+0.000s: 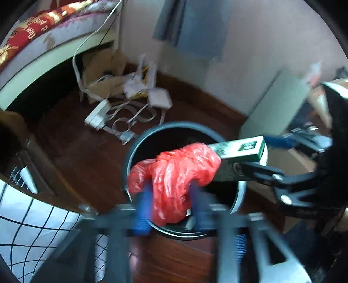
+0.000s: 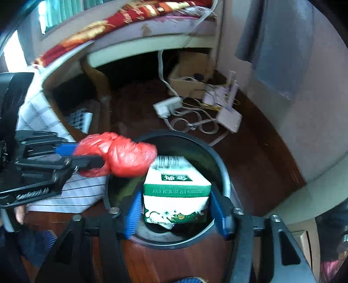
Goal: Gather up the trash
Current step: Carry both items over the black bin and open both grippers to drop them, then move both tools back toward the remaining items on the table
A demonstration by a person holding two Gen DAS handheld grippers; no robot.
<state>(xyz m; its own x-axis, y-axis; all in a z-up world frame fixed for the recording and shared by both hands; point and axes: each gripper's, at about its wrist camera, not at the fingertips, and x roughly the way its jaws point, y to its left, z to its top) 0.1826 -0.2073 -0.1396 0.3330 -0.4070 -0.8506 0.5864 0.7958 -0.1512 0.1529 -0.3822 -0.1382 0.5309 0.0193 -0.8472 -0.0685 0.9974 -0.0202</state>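
A crumpled red plastic bag (image 1: 180, 169) hangs over a round black trash bin (image 1: 174, 126) on the dark wooden floor. My left gripper (image 1: 170, 189) is open, its blue fingers standing either side of the bag. A green-and-white carton (image 2: 176, 180) sits over the bin's mouth (image 2: 217, 159) between the blue fingers of my right gripper (image 2: 175, 196), which is open, with a small gap showing on each side. In the right wrist view the left gripper (image 2: 87, 155) comes in from the left with the bag (image 2: 121, 154) at its tip. In the left wrist view the right gripper (image 1: 252, 153) and carton (image 1: 239, 150) come in from the right.
A white power strip (image 1: 97, 115), coiled cables and a white router (image 2: 230, 119) lie on the floor behind the bin, beside a cardboard box (image 2: 187, 76). A bed with a red patterned cover (image 2: 134, 15) stands beyond. White checked cloth (image 1: 32, 217) lies at left.
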